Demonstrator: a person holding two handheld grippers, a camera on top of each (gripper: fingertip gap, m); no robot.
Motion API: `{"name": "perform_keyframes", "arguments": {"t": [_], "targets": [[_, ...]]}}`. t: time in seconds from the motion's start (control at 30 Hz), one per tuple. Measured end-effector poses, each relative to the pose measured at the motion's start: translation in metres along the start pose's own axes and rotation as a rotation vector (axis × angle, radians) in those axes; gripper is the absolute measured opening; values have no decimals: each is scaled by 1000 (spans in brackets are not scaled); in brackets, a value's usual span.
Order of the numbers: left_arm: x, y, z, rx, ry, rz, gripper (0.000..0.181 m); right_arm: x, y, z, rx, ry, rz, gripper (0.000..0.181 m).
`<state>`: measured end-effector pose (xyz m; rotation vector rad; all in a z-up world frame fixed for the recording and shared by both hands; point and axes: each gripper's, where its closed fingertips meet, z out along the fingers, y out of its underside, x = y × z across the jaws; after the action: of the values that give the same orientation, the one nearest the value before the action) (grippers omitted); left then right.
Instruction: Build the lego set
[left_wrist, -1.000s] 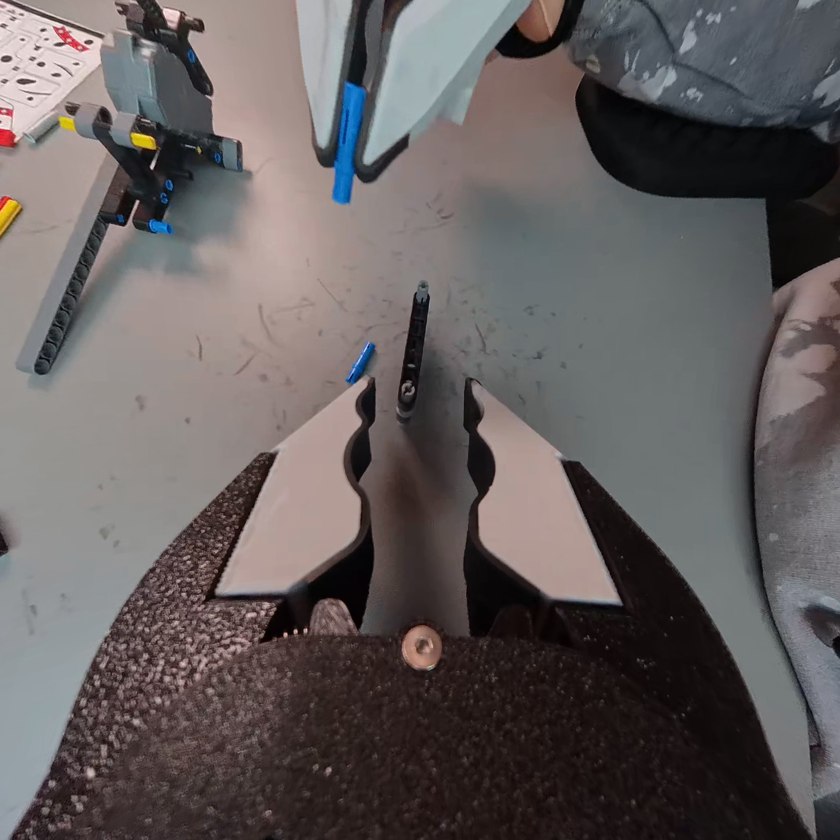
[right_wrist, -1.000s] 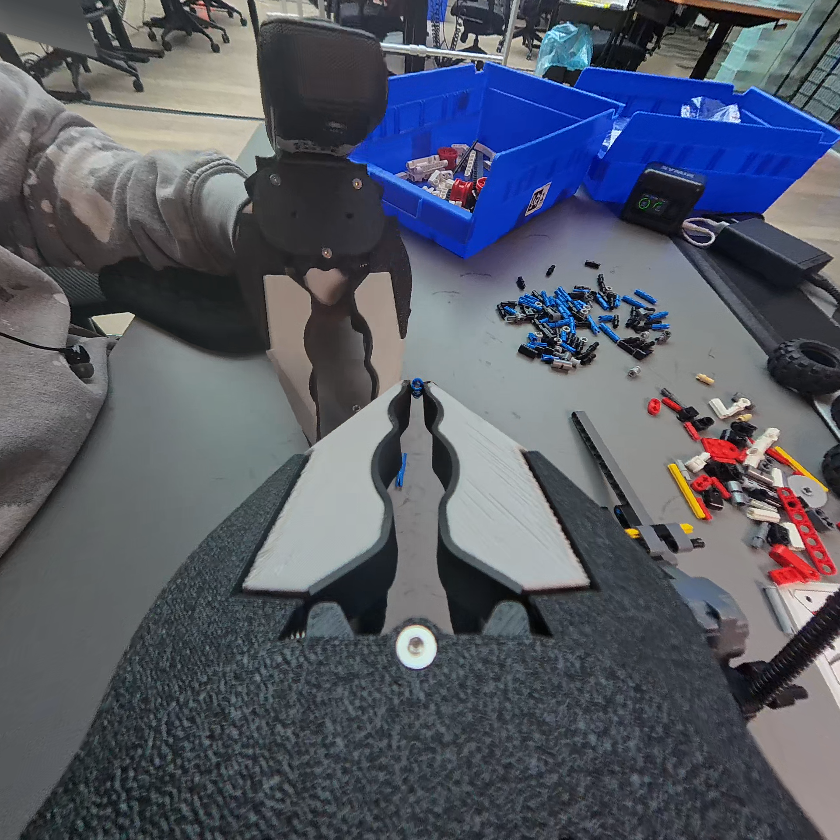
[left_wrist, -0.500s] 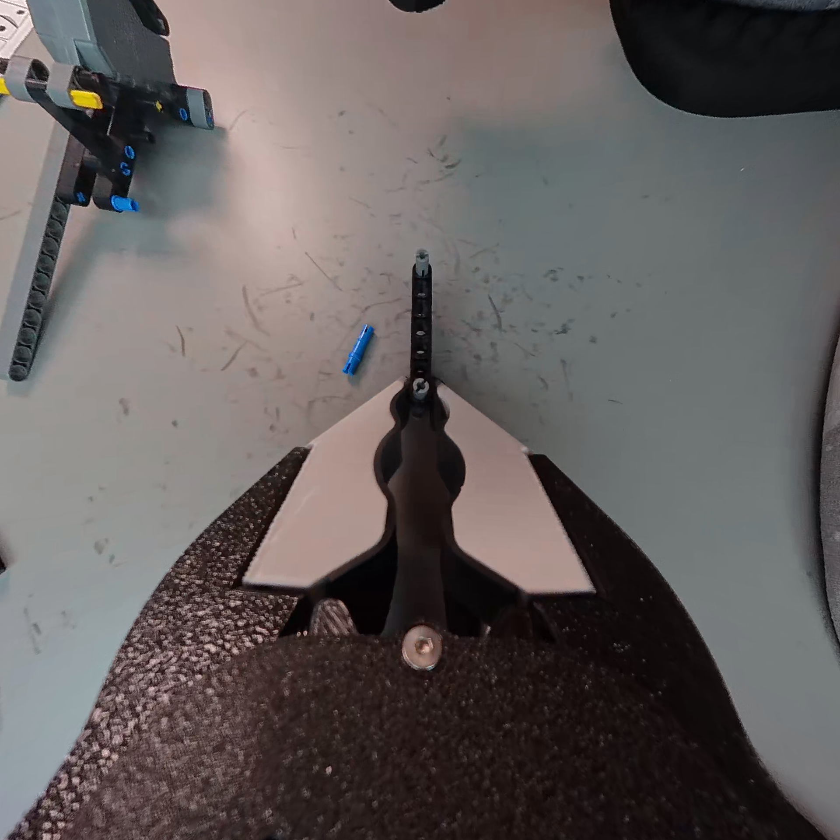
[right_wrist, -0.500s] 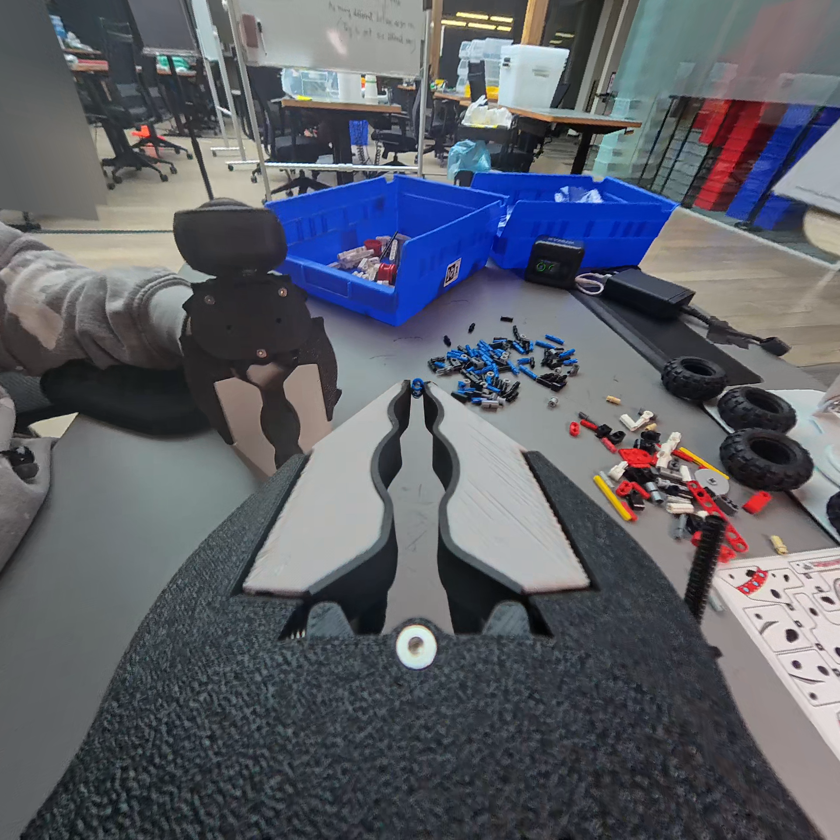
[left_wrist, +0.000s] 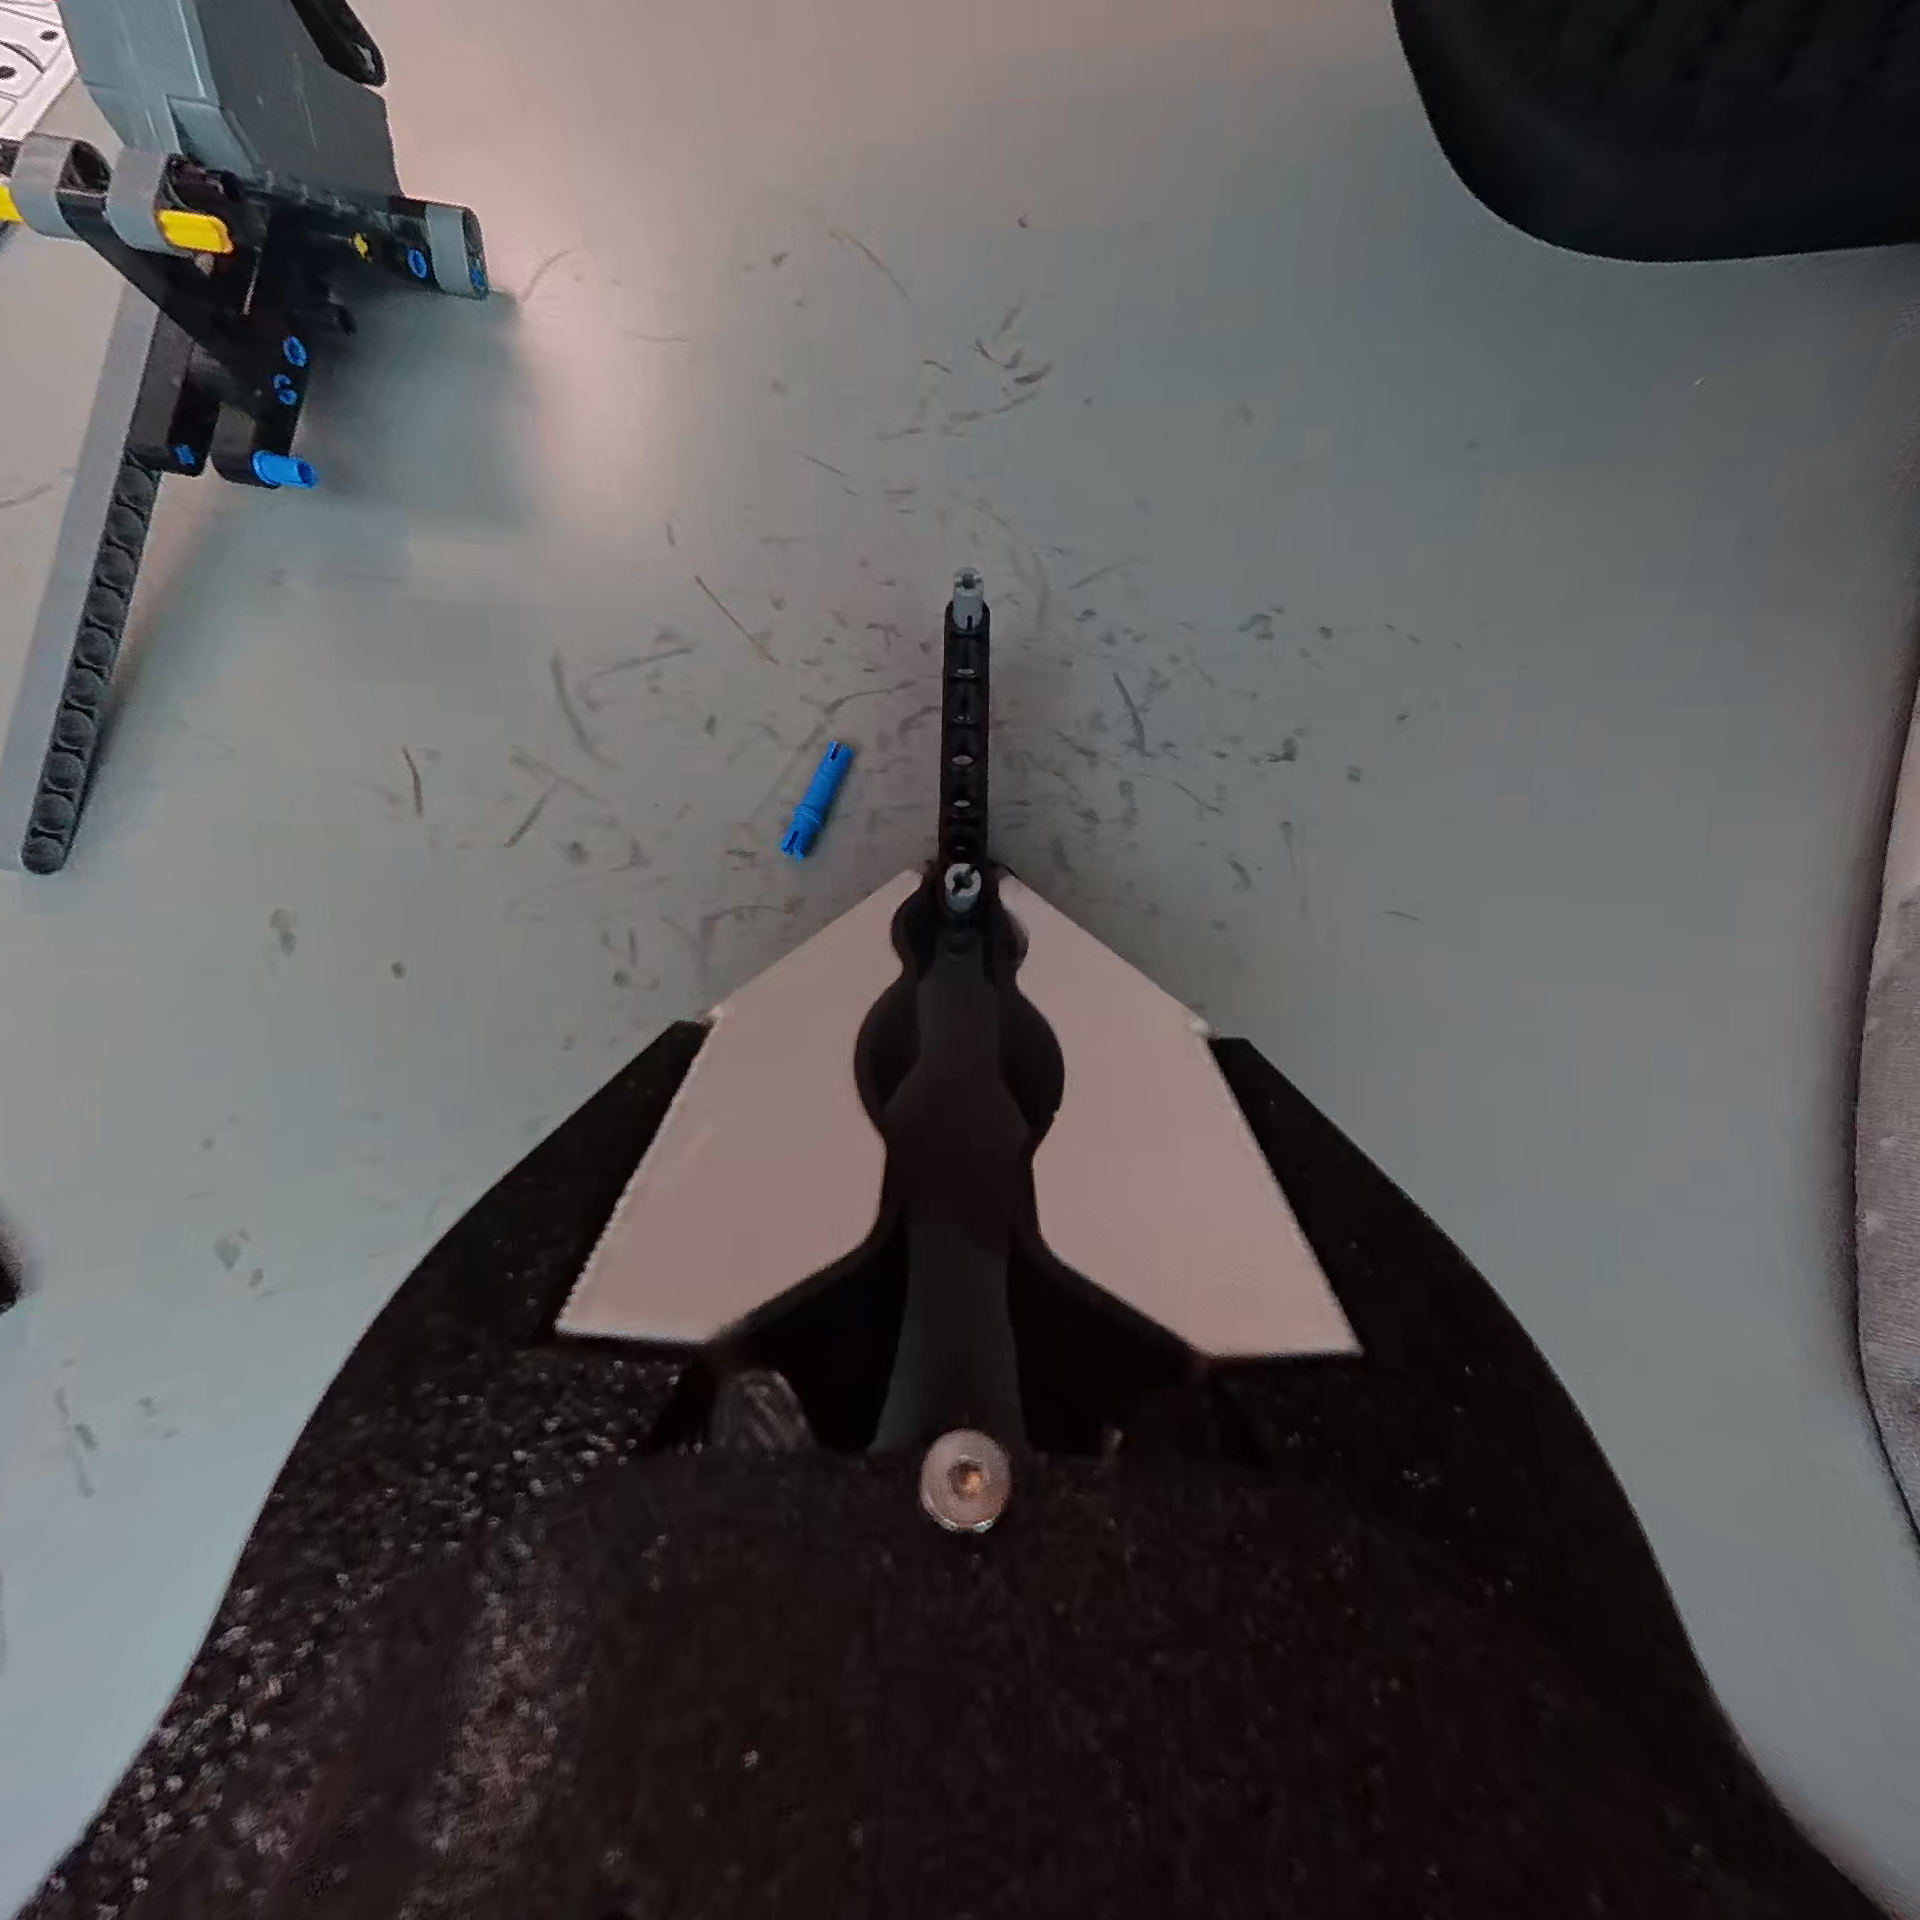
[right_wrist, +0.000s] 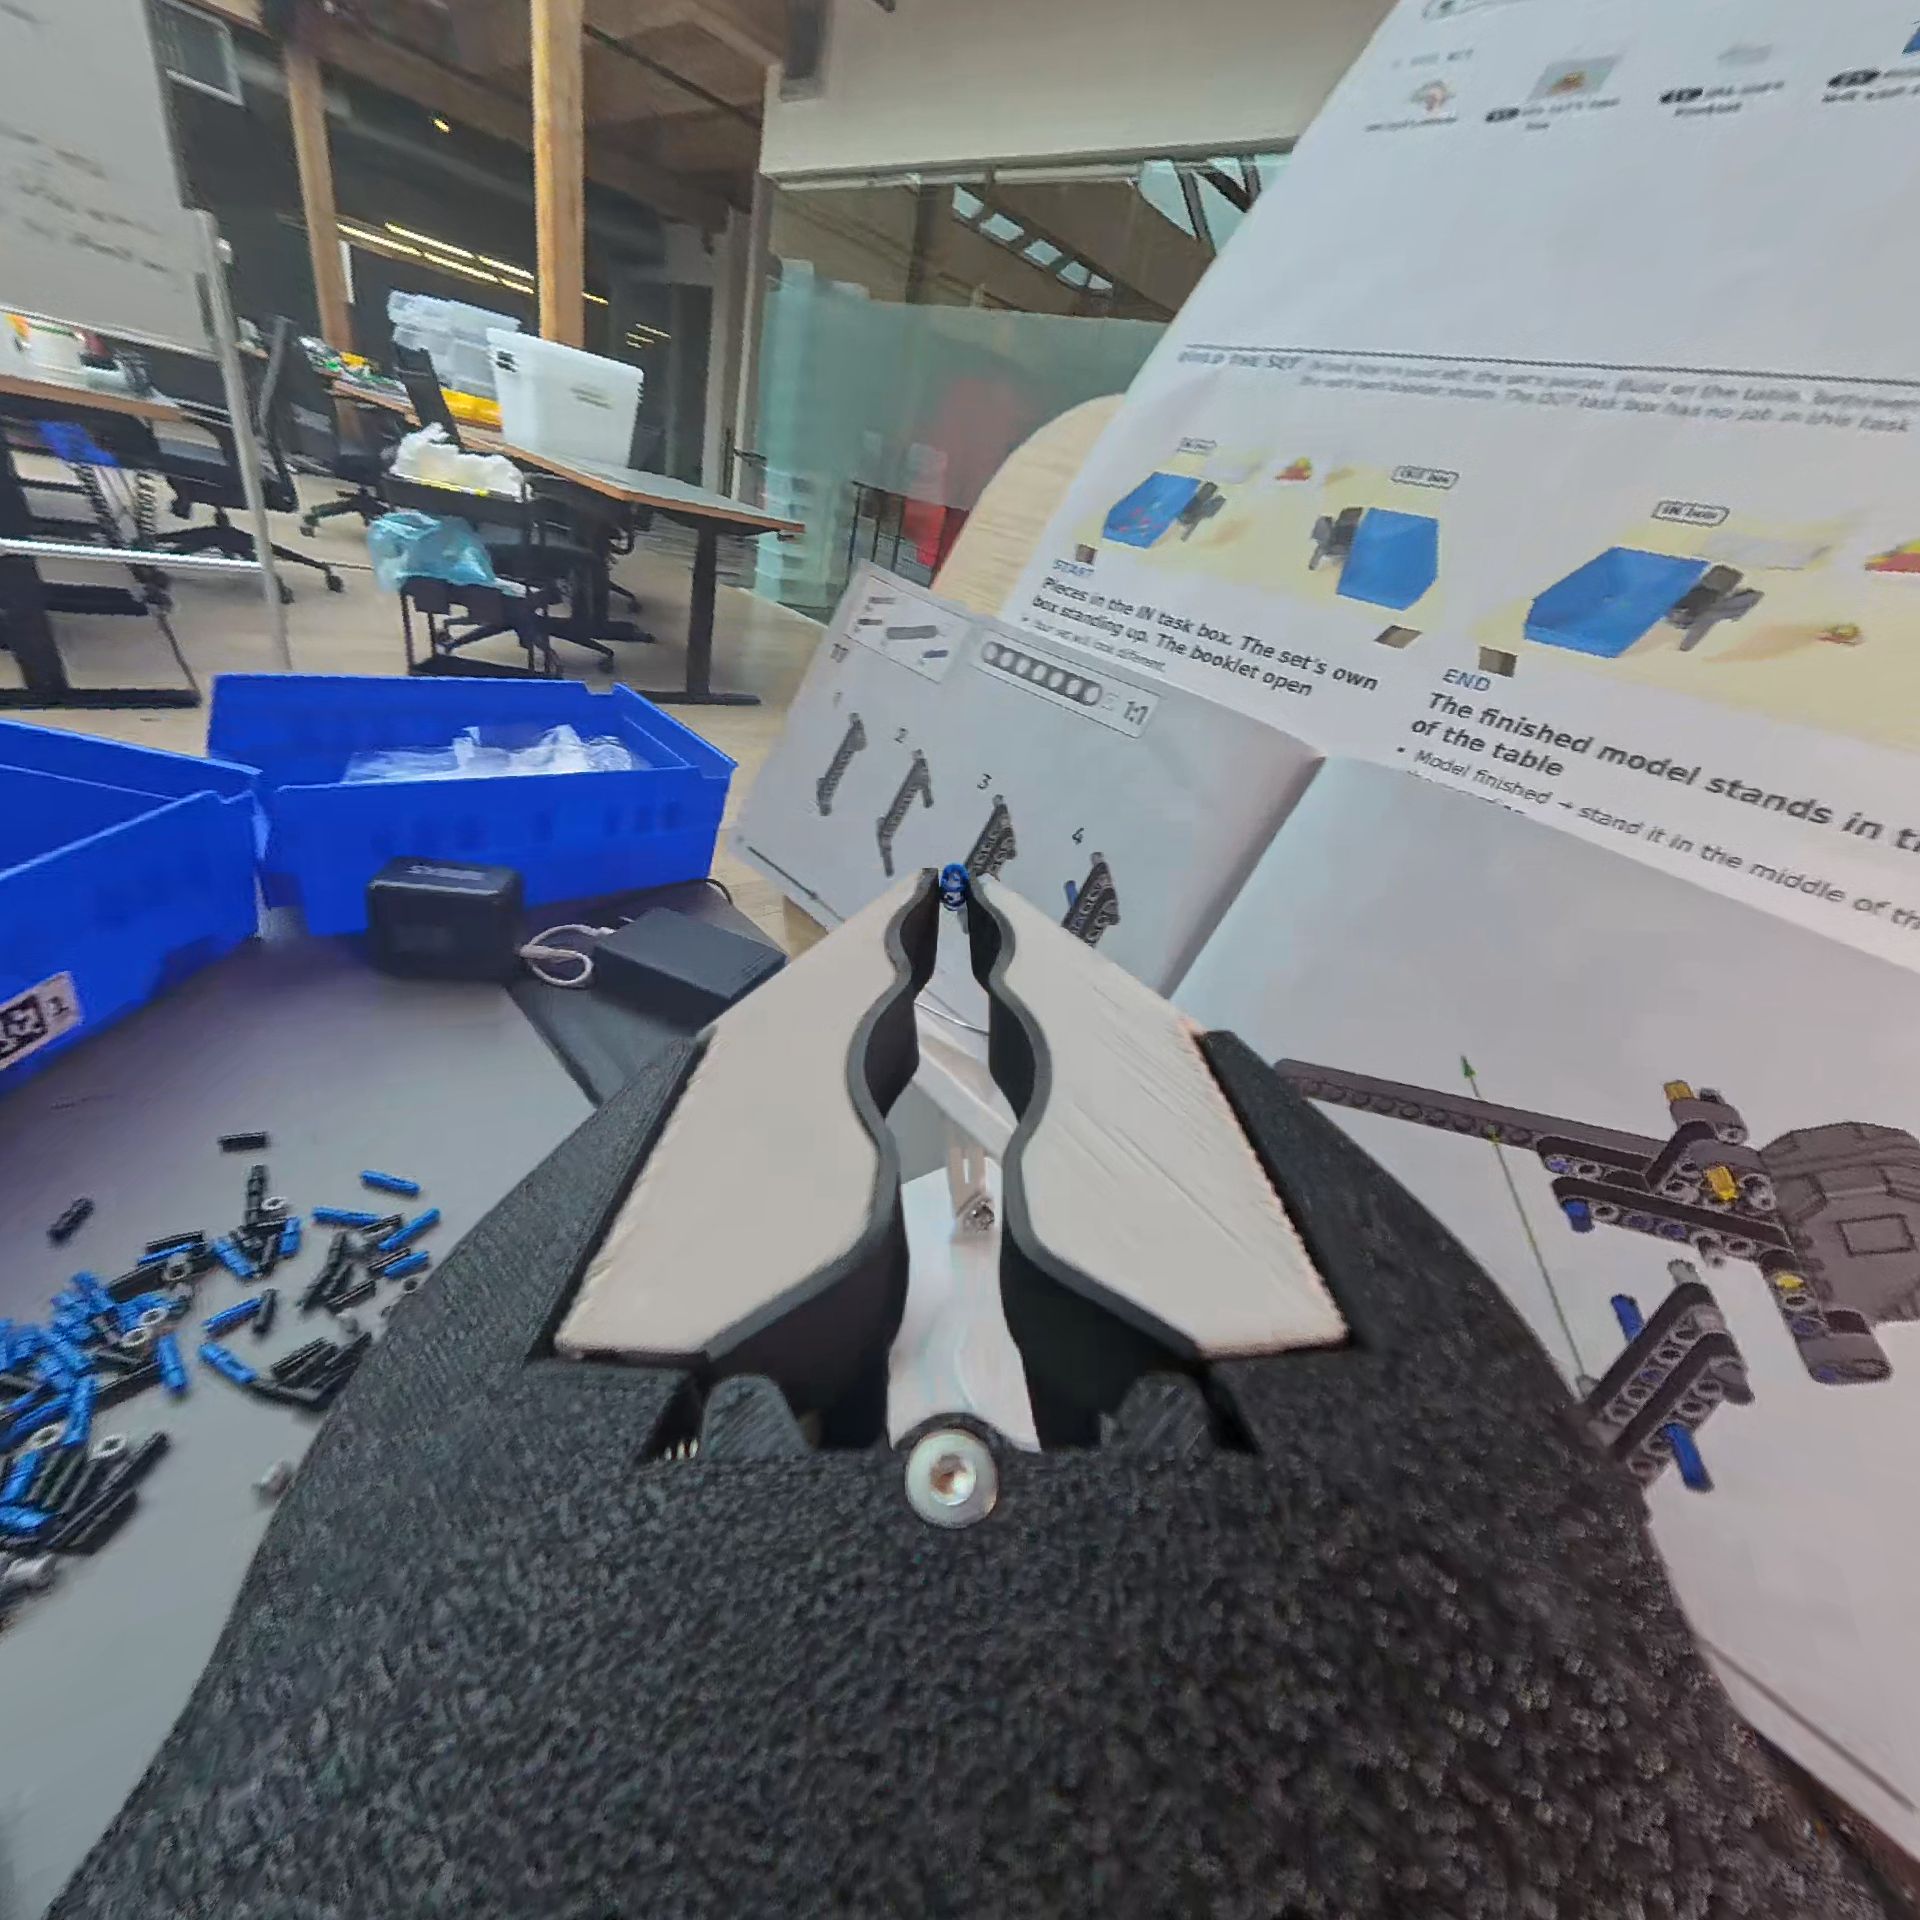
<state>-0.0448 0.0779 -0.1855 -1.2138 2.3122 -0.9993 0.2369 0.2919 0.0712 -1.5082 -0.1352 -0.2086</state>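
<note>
Left gripper (left_wrist: 961, 883) jaws pinched on near end of black beam (left_wrist: 964, 727), beam low over bench (left_wrist: 1351, 623). Right gripper (right_wrist: 953, 891) jaws nipping blue pin (right_wrist: 953, 885), aimed at booklet (right_wrist: 1455, 1039). Keep beam steady; align pin square to hole before pressing. Spare blue pin (left_wrist: 816, 800) lies beside beam.

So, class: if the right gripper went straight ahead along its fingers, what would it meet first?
Probably the open instruction booklet standing just beyond the right gripper, which is shut on a small blue pin. Depth is unclear.
</note>
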Motion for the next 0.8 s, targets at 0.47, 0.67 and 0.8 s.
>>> {"name": "perform_keyframes", "arguments": {"t": [0.47,0.67,0.8], "targets": [[2,0,0,1,16,-5,10,32,38,54,-176,33,11,5],[3,1,-1,2,23,-10,12,34,41,58,-187,43,-1,5],[3,1,-1,2,25,-13,11,34,43,57,-192,47,1,5]]}}
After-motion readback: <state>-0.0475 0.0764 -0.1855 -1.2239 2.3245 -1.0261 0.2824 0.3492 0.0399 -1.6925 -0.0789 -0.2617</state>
